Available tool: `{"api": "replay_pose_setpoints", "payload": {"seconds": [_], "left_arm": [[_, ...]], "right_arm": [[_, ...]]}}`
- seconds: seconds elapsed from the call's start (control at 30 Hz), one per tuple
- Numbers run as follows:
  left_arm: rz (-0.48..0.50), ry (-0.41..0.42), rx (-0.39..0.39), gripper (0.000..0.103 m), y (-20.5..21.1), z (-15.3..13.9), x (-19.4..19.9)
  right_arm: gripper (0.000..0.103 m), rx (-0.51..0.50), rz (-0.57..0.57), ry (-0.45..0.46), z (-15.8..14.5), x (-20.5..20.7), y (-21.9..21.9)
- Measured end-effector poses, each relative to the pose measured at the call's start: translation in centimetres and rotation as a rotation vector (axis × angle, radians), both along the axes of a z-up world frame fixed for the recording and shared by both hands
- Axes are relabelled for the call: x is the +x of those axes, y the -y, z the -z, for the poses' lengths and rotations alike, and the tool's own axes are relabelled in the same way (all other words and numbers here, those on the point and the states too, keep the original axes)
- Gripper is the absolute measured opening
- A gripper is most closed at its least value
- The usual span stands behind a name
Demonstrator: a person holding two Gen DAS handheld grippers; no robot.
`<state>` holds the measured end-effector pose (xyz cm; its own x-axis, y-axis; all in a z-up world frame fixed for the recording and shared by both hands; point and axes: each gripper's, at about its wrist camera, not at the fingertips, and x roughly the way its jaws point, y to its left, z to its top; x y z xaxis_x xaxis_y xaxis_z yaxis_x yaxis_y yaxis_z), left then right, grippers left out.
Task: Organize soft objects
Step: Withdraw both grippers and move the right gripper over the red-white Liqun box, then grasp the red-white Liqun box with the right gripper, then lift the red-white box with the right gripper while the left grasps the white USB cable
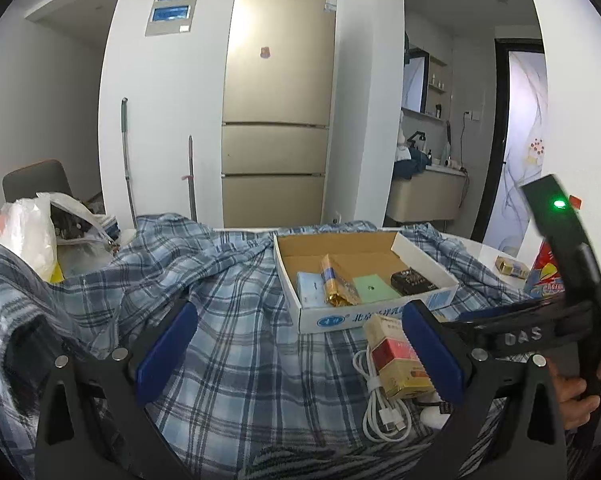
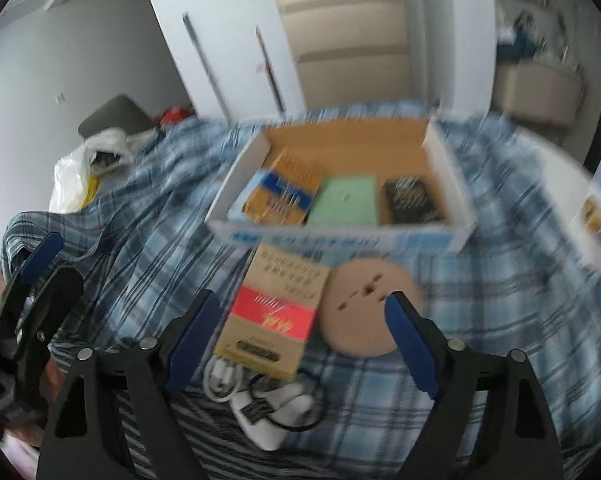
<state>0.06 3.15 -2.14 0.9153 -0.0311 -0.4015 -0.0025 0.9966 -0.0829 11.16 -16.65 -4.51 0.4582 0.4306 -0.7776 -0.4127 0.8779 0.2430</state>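
1. Blue rubber-padded fingers of the left gripper (image 1: 298, 354) stand wide apart near the lens and pinch nothing; under them lies only the blue-and-white plaid cloth (image 1: 228, 320), soft and full of folds.
2. From the right wrist view, the right gripper (image 2: 300, 340) is also spread and empty. Between its pads sit the yellow-and-red cardboard packet (image 2: 274, 312) and a round tan disc with small slots (image 2: 370, 306); that view is blurred, so the disc's material I cannot tell.
3. A coiled white charging cable (image 1: 374, 400) and a small white plug lie just beside the packet, at its near end.
4. The shallow white cardboard box with brown inside (image 1: 340, 246) stands behind the packet, touching or almost touching it. It already holds a crinkled gold foil pouch (image 1: 336, 282), a flat pale green pack (image 1: 374, 288), a glossy black packet (image 1: 414, 280) and a light blue pack (image 1: 310, 286).
5. My judgement: the step in hand is picking the yellow-and-red packet for the box. It is better to centre the pads on its long sides and close gently, because thin card can dent.
6. The packet should be lifted clear of the cable before it moves, otherwise the loops could be dragged along.
7. The back of the box is free, so the packet can be set there flat.
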Motion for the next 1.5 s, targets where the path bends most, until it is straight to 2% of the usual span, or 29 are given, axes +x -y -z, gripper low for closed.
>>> {"api": "replay_pose_setpoints", "payload": {"seconds": [0.1, 0.33, 0.4, 0.5, 0.63, 0.87, 1.07, 1.2, 1.37, 1.5], "left_arm": [[0.003, -0.026, -0.022, 0.103, -0.3, 0.1, 0.4], [-0.062, -0.044, -0.065, 0.103, -1.5, 0.3, 0.7], [-0.062, -0.049, -0.081, 0.103, -1.8, 0.5, 0.8], [-0.057, -0.046, -0.075, 0.103, -1.7, 0.5, 0.7], [-0.04, -0.045, -0.053, 0.103, -1.2, 0.5, 0.8], [-0.053, -0.066, -0.079, 0.103, -1.8, 0.7, 1.2], [-0.047, -0.069, -0.068, 0.103, -1.6, 0.8, 1.3], [-0.048, -0.072, -0.068, 0.103, -1.7, 0.9, 1.3], [-0.046, -0.081, -0.07, 0.103, -1.7, 1.0, 1.4], [-0.044, -0.084, -0.069, 0.103, -1.7, 1.0, 1.5]], "right_arm": [[0.077, 0.048, -0.007, -0.118, 1.3, 1.1, -0.5], [0.074, 0.044, 0.022, -0.213, 2.7, 1.9, -1.7], [0.071, 0.001, 0.026, -0.19, 3.1, 1.9, -2.2], [0.069, 0.013, 0.03, -0.206, 3.4, 2.2, -2.2], [0.057, 0.018, 0.025, -0.201, 3.1, 2.2, -2.3], [0.056, 0.037, 0.018, -0.21, 2.3, 2.0, -1.9], [0.056, -0.12, 0.043, -0.112, -0.4, 1.9, -0.5], [0.056, -0.23, 0.07, -0.086, 0.2, 2.7, 0.6], [0.056, -0.256, 0.063, -0.116, 1.5, 3.4, 1.2], [0.056, -0.239, 0.07, -0.136, 2.0, 3.9, 1.4]]}}
